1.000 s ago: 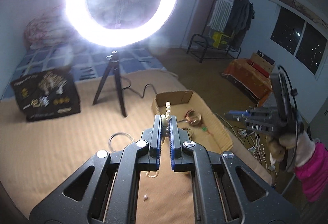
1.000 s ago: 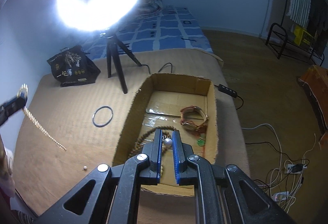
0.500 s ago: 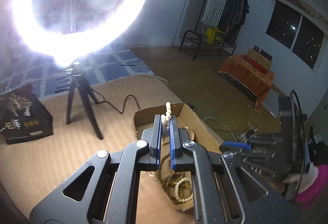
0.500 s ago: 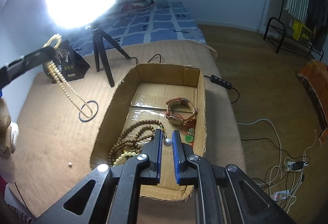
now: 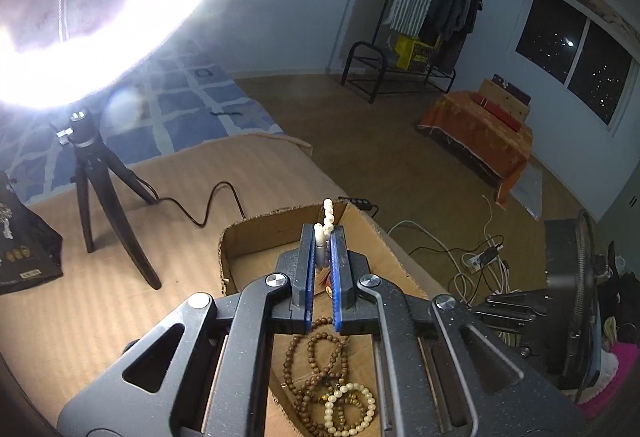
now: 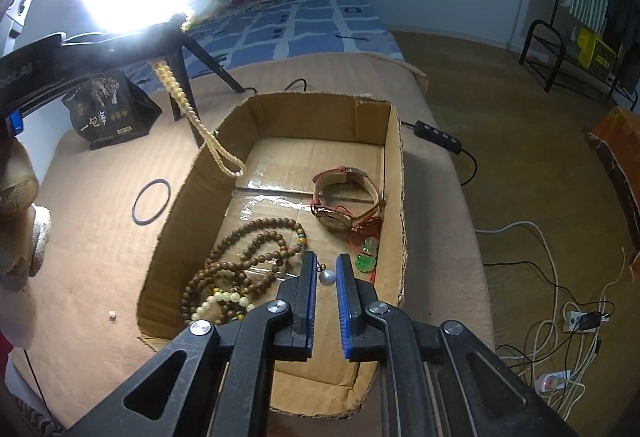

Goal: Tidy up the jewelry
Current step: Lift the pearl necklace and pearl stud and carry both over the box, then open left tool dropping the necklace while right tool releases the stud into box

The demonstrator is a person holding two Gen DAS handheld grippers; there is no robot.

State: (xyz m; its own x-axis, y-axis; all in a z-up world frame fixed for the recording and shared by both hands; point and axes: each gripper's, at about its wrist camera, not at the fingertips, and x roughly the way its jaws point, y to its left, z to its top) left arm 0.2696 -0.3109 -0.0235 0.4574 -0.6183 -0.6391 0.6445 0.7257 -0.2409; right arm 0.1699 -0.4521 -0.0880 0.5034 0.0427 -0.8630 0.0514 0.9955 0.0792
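Observation:
My left gripper is shut on a cream bead necklace, whose end beads stick up past the fingertips. In the right wrist view the necklace hangs down in a long loop, its bottom over the left wall of the cardboard box. My right gripper is shut on a small silvery pearl above the box's near end. In the box lie a brown wooden bead strand, a cream bracelet, a watch and a green pendant.
A black ring and a tiny white bead lie on the tan mat left of the box. A ring light's tripod and a black bag stand behind. Cables and a power strip are on the floor to the right.
The left gripper has carried the hanging necklace rightward from over the mat to the box's left wall. The right gripper has sunk closer to the box, still holding the pearl.

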